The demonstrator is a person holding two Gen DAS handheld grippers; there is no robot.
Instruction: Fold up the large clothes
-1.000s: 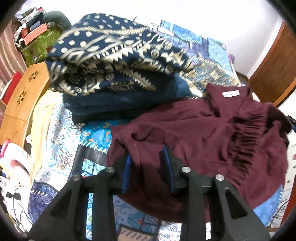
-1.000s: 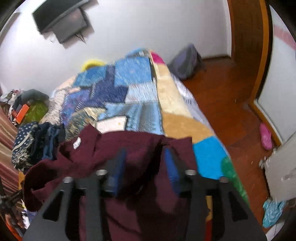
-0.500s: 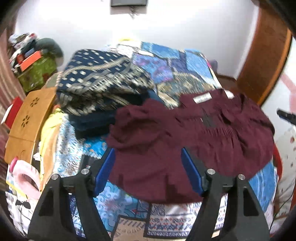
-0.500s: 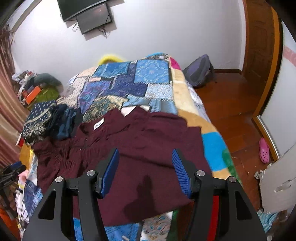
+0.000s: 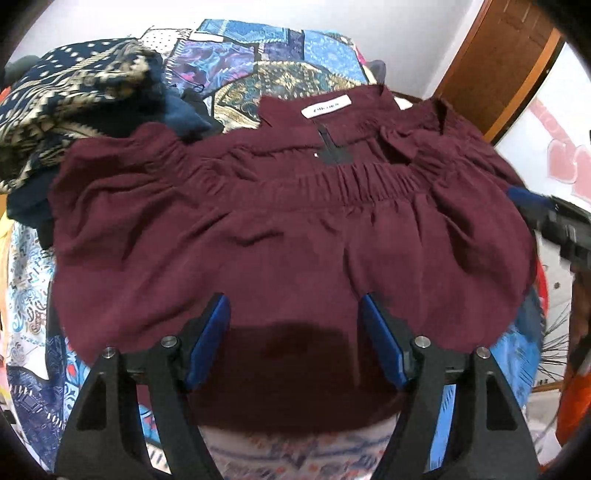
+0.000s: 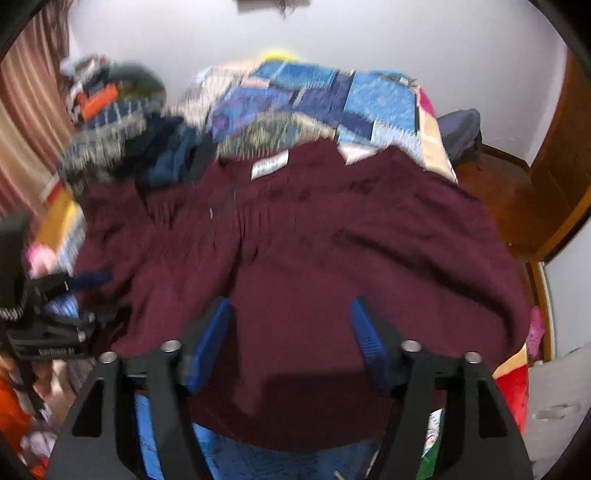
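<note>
The large spread-out fabric garment (image 5: 280, 236) is a plain dark maroon all over, with a small white rectangular label (image 5: 325, 107) near its neckline bearing faint dark lettering too small to read. Under it, the patchwork cloth bedspread (image 5: 280, 55) mixes bright blue, deep purple, teal and gold-tan printed squares, with pale cream and yellow-tan patches along one side in the right wrist view. The heaped stack of folded cloth (image 5: 70, 96) is navy with cream dots and zigzag bands, over plain dark blue folds. Each black plastic gripper (image 5: 295, 332) (image 6: 290, 332) carries bright blue pads (image 5: 207, 343). The wall (image 6: 369, 33) is white, the door frame (image 5: 495, 62) brown wood, the curtain (image 6: 26, 122) striped dusty pink and beige.
</note>
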